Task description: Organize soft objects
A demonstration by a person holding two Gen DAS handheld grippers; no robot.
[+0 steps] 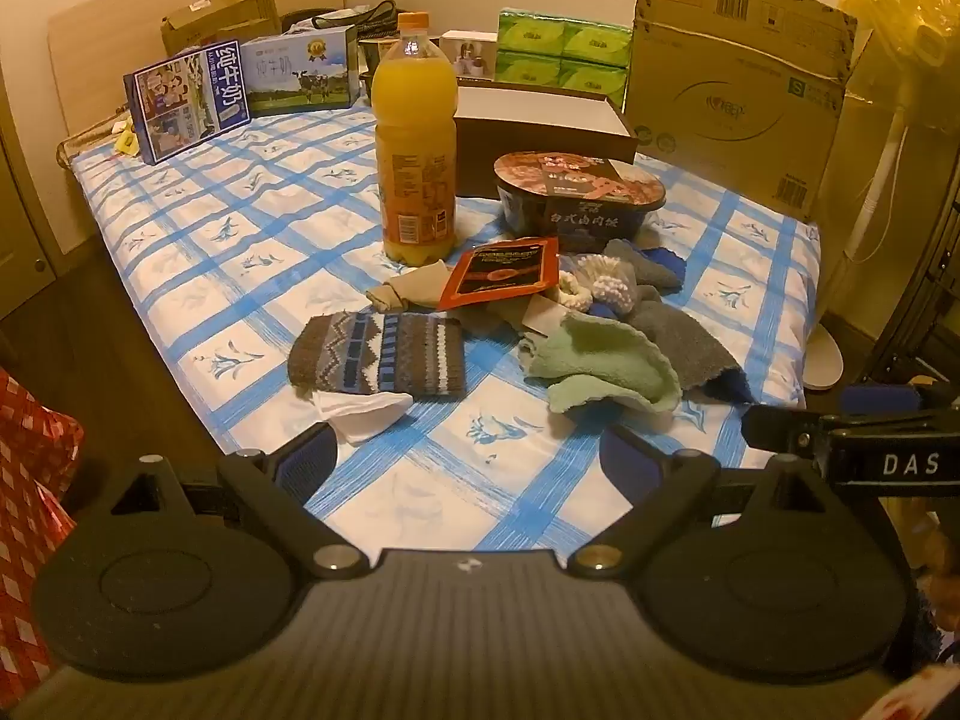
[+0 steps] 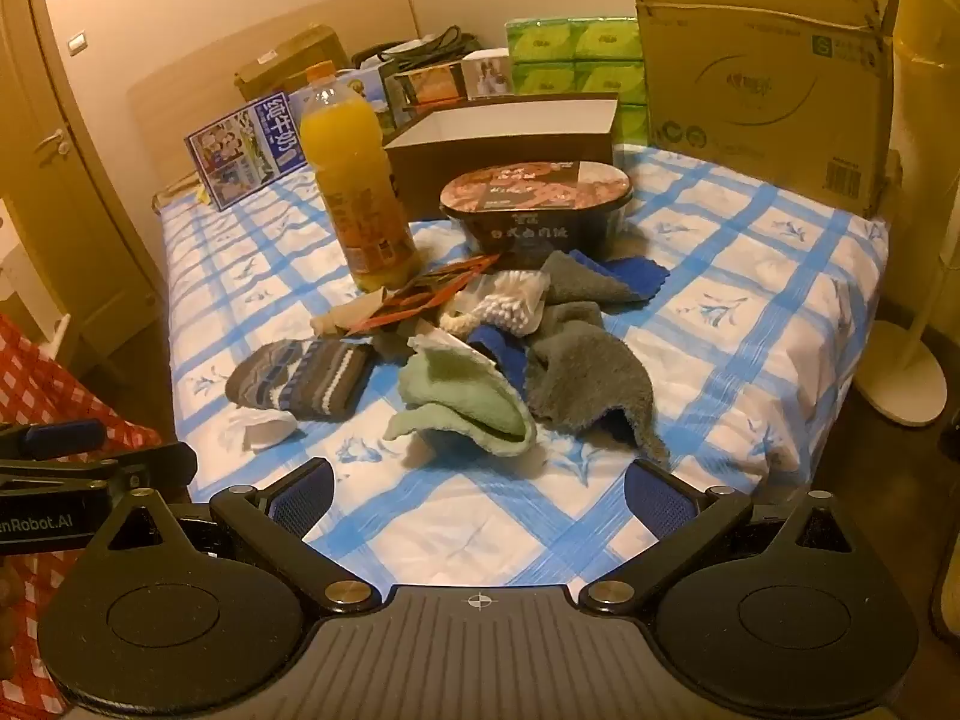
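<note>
A pile of soft things lies on the blue-checked bed: a patterned knit sock [image 1: 378, 354] [image 2: 300, 381], a white sock [image 1: 363, 411] [image 2: 258, 427], a green cloth [image 1: 606, 363] [image 2: 465, 399], a grey cloth [image 1: 684, 345] [image 2: 585, 381], a beige sock [image 1: 408, 294], a blue cloth [image 2: 630, 270] and a bag of cotton swabs [image 2: 510, 300]. My left gripper [image 1: 474, 465] is open and empty, just short of the socks. My right gripper [image 2: 480, 495] is open and empty, just short of the green cloth.
An orange juice bottle [image 1: 414, 138] [image 2: 360, 192], an instant meal bowl [image 1: 579, 192] [image 2: 534, 204], a red packet [image 1: 504, 270] and an open brown box [image 1: 540, 114] [image 2: 504, 132] stand behind the pile. Milk cartons [image 1: 186, 99], tissue packs [image 1: 561, 51] and a large cardboard box [image 1: 738, 84] line the back.
</note>
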